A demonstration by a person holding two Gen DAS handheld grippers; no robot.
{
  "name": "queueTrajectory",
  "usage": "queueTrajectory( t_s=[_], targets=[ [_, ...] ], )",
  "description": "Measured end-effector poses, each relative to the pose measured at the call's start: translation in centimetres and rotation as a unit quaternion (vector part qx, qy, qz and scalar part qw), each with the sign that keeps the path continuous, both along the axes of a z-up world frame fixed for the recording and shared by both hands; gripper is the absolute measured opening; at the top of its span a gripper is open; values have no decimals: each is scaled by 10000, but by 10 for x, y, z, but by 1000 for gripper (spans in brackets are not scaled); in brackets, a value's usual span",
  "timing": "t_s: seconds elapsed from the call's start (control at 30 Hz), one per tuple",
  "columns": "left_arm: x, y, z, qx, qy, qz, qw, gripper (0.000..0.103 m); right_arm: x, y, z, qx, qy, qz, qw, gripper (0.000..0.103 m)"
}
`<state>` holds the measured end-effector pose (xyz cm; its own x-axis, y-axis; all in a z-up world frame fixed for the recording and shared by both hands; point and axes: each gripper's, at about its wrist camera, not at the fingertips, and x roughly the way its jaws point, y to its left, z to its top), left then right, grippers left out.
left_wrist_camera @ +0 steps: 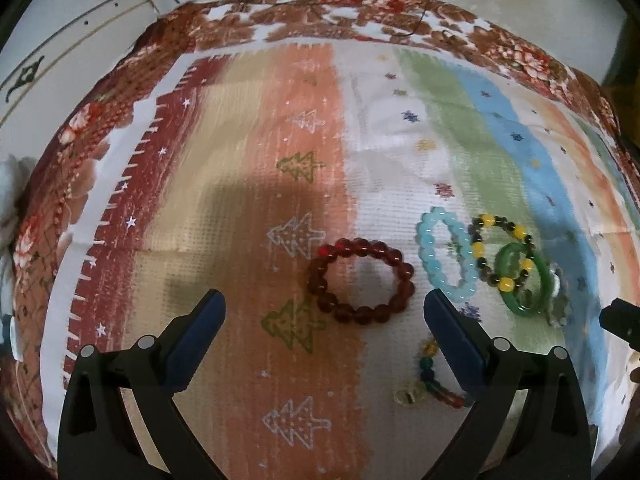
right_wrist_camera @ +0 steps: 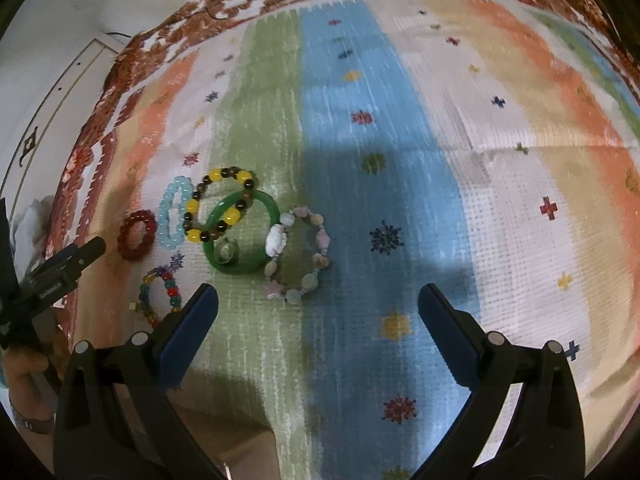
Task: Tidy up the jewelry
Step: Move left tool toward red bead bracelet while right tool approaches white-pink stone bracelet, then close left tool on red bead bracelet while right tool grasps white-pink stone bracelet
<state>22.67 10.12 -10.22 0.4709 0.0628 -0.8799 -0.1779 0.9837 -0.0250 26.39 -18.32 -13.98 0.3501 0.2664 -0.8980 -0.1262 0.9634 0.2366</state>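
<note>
Both hand-held grippers spread wide, empty: left [left_wrist_camera: 324, 304], right [right_wrist_camera: 318, 300]. Red bead bracelet [left_wrist_camera: 360, 280] on striped cloth [left_wrist_camera: 240, 200] (just ahead of left fingers); pale blue bracelet [left_wrist_camera: 446, 256] beside it, green bangle [left_wrist_camera: 524, 280] beyond.

Bare cloth [right_wrist_camera: 460, 160] right of the pastel bracelet [right_wrist_camera: 296, 256], wide passage. Left is crowded: green bangle [right_wrist_camera: 262, 204], yellow-black bracelet [right_wrist_camera: 216, 204] overlapping it, pale blue bracelet [right_wrist_camera: 172, 216], red bracelet [left_wrist_camera: 360, 280], multicolor bracelet [right_wrist_camera: 160, 292] lie close. Cloth left of red bracelet is free.
</note>
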Motion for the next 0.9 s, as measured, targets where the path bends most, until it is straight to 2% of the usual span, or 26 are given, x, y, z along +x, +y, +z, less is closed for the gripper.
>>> queueTrajectory(
  t_s=[0.27, 0.53, 0.57, 0.63, 0.7, 0.9],
  targets=[
    [14, 17, -20, -266, 405, 270, 9985, 97, 12, 2, -12, -249, 149, -34, 9996, 98],
    [26, 20, -30, -191, 551, 280, 9979, 96, 25, 2, -25, -467, 211, -165, 9986, 98],
    [28, 20, -32, -194, 590, 275, 9977, 95, 27, 2, -27, -512, 225, -182, 9983, 98],
    [30, 19, -36, -147, 654, 277, 9974, 86, 30, 1, -32, -592, 257, -225, 9977, 98],
    [33, 18, -40, -145, 706, 213, 9972, 81, 33, -1, -37, -636, 324, -277, 9971, 95],
    [39, 18, -46, -27, 741, 153, 9971, 77, 39, 5, -41, -884, 258, -255, 9954, 88]
  ],
)
